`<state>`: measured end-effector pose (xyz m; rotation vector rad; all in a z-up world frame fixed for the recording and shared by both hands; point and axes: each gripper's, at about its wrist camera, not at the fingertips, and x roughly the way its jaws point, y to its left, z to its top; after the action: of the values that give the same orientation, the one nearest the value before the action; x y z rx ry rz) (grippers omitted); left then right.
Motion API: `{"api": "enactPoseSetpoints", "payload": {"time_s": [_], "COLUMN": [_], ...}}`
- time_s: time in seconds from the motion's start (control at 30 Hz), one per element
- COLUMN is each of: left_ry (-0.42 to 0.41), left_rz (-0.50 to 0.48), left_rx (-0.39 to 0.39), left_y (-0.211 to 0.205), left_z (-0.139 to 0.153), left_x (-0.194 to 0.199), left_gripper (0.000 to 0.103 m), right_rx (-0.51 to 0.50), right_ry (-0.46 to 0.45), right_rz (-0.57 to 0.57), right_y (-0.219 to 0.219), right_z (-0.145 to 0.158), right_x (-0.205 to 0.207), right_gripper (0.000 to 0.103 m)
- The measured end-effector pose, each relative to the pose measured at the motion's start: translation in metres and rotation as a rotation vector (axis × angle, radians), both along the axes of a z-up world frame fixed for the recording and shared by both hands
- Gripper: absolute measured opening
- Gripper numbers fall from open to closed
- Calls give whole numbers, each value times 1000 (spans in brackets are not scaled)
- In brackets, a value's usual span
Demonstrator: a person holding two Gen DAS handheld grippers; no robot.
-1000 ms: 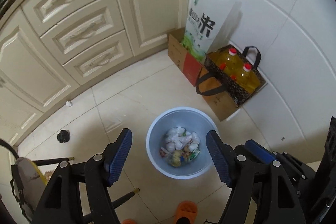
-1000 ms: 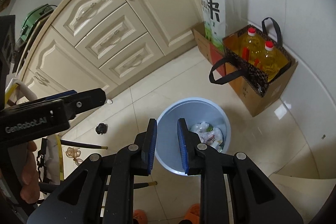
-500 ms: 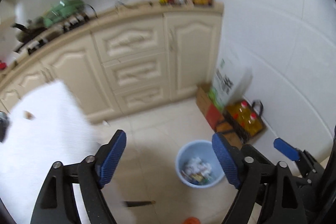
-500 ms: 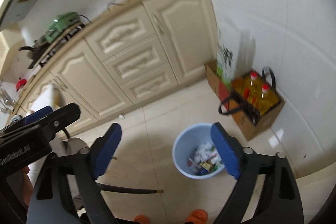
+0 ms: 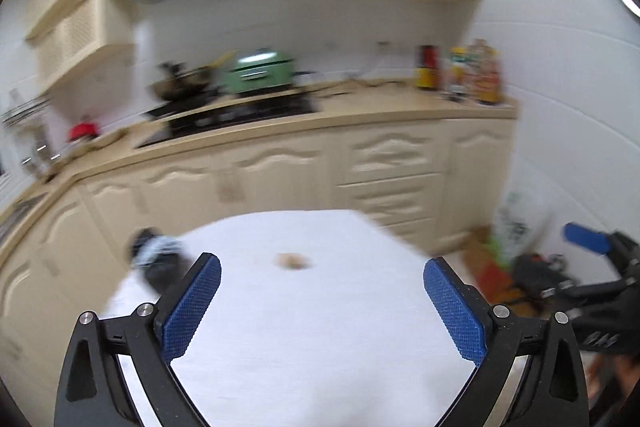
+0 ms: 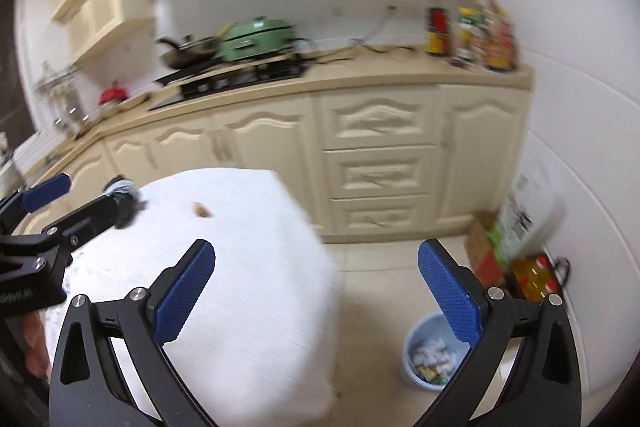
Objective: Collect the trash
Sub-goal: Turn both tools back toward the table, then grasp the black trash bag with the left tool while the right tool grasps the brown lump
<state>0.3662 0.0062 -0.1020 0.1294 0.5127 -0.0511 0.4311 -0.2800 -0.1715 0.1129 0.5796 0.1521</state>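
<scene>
A white-covered table [image 5: 320,347] fills the lower left wrist view. On it lie a small brown scrap [image 5: 294,261] and a dark-and-white crumpled thing [image 5: 156,259], blurred. My left gripper [image 5: 320,267] hovers over the table, its jaws opening wide with nothing between them. The right wrist view shows the same scrap [image 6: 202,209] and the table [image 6: 248,287]. My right gripper [image 6: 316,255] is above the table's right edge, jaws opening, holding nothing. Down on the floor stands a light blue bin [image 6: 412,343] with trash [image 6: 434,361] inside.
Cream cabinets [image 6: 376,171] run behind the table under a counter with a stove, a green pot [image 6: 256,39] and bottles [image 6: 472,35]. By the right wall sit a rice bag [image 6: 528,223] and a box with oil bottles [image 6: 536,279].
Both grippers have risen from just above the bin to over the white table. The right jaws went from shut to wide open; the left jaws spread wider.
</scene>
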Motion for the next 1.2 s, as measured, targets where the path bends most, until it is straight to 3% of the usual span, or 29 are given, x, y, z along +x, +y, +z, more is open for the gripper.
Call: {"api": "enactPoseSetpoints", "payload": {"time_s": [0.17,0.3,0.43,0.5,0.6,0.7,0.8,0.83,1.0,1.07,1.2], "left_ry": [56,124,216,273,301,314,328,333,342,358,378], "left_rz": [179,277,321,314,323,328,324,329,339,340,365], "left_rx": [17,-21,-81,-145,-181,-182,-132,-118,-44,-28,-2], "left_y": [97,153,188,202,233,236,224,214,203,201,204], "left_z": [-5,-19,-42,-59,-61,-68,-72,-76,-105,-114,-130], "left_x": [11,30,59,75,93,125,157,181,221,230,249], "left_gripper": [101,101,101,101,101,101,101,99,99,91,69], "right_rx": [-56,-107,-125,-131,-138,-137,-163,-167,-207,-207,-214], "right_ry": [46,111,205,239,278,300,298,299,277,268,261], "right_rz": [140,249,328,326,325,331,333,339,350,361,369], "right_y": [79,133,175,186,200,205,209,210,213,215,219], "right_z": [1,-19,-56,-75,-102,-116,-124,-127,-132,-132,-132], "right_x": [52,95,143,165,196,213,225,228,229,228,223], "right_gripper": [103,103,103,103,101,90,79,72,41,24,20]}}
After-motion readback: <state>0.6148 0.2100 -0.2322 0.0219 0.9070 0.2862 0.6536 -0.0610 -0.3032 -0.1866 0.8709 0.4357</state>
